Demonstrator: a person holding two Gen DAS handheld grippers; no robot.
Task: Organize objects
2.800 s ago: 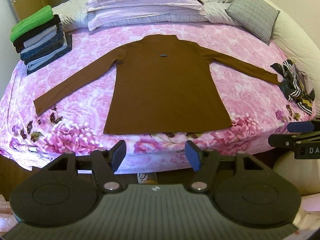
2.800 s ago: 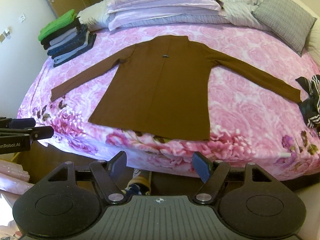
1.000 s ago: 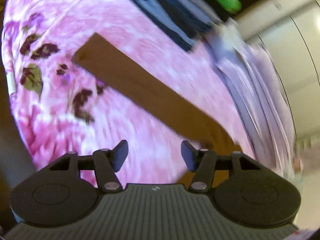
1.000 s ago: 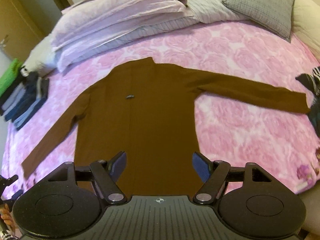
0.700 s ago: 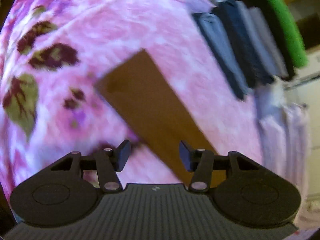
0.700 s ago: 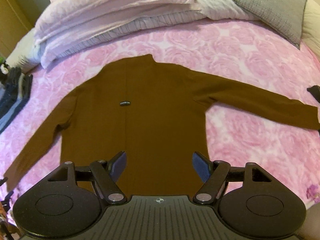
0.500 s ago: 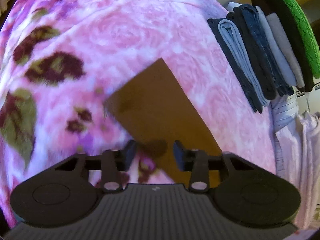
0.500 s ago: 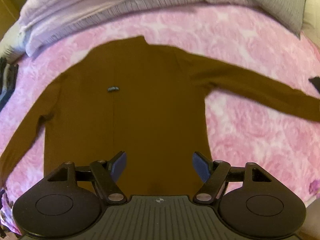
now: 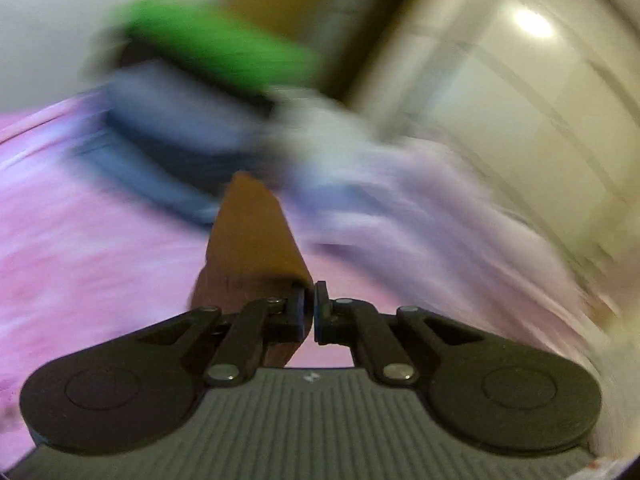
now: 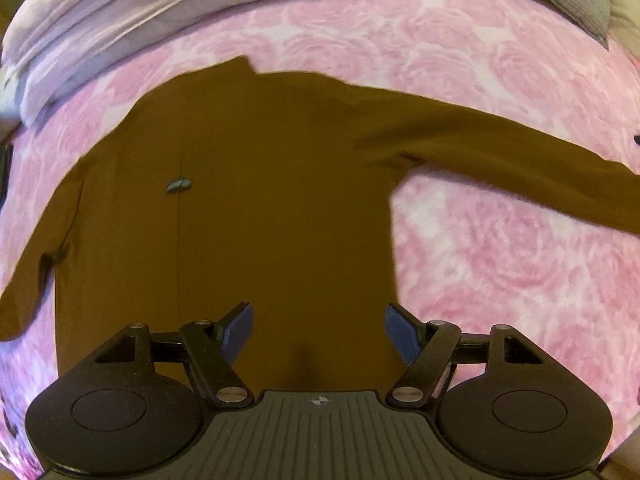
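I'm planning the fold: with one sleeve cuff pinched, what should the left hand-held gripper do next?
Probably carry the sleeve across onto the brown top's body: the left hand-held gripper is shut on its cuff, and the top lies flat.

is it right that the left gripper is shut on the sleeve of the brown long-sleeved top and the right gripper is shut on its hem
Not quite. The left gripper is shut on the brown long-sleeved top's sleeve, but the right wrist view shows the right gripper open above the hem, holding nothing.

A home bedroom: a bed with a pink rose-print bedspread [image 10: 500, 60], stacked pillows [image 10: 120, 4] and folded clothes [image 9: 192, 120].
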